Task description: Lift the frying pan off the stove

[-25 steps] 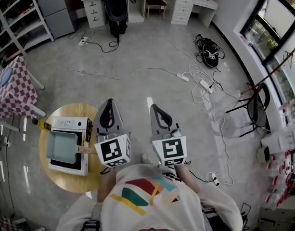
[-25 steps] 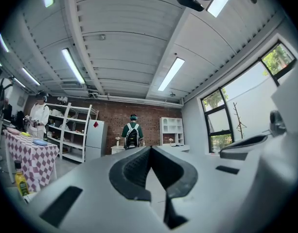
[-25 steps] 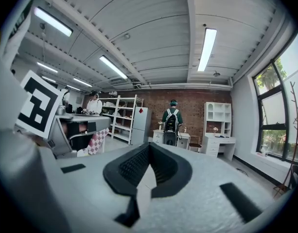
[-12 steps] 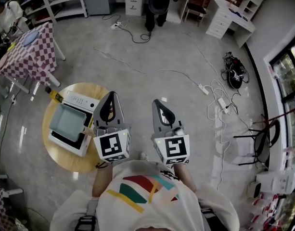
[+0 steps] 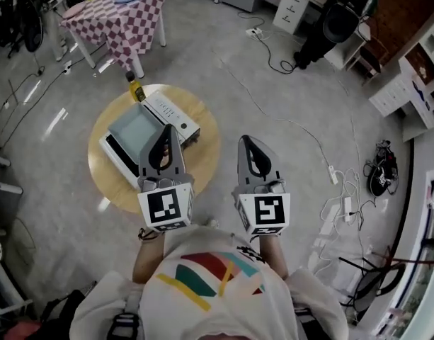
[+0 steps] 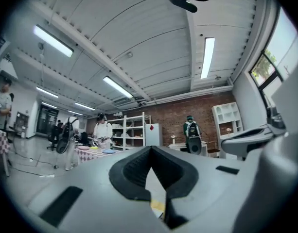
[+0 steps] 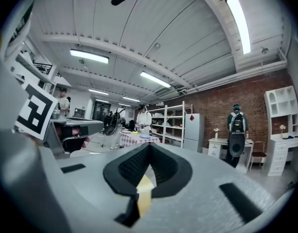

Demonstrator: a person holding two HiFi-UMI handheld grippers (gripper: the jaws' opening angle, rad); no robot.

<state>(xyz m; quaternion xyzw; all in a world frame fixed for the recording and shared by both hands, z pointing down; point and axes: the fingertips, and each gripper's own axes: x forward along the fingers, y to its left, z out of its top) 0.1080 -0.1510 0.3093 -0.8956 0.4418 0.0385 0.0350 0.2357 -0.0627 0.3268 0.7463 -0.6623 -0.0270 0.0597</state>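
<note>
Glossy grey floor (image 5: 54, 126) is stretching all round a low round table (image 5: 202, 154), and both grippers are hanging level at its near side. Nearest, the left gripper (image 5: 167, 133) is sitting clenched, its black ribbed pads meeting at the tip with nothing between them. From the head view its nose is overlapping the near edge of the stove (image 5: 173, 113). The right gripper (image 5: 247, 144) is likewise clenched and empty, hovering over bare floor beside the table, well apart from the pan (image 5: 134, 127).

The pan is resting square on the stove, and its handle is not showing, probably lying hidden under the left gripper. This looks like the approach, so the left jaws are needing to part before they arrive. A grip on the handle close to the pan body, then a straight level lift, should be keeping it from tipping.

The pan is looking shallow and square with rounded corners, matte grey-green, likely thin coated metal. The stove is a white boxy slab with a glossy black top, probably slick. The table is pale wood. Behind it a small yellow bottle (image 5: 135, 89) is standing, and farther off a checked table (image 5: 121, 16) and a loose cable (image 5: 301, 129).
</note>
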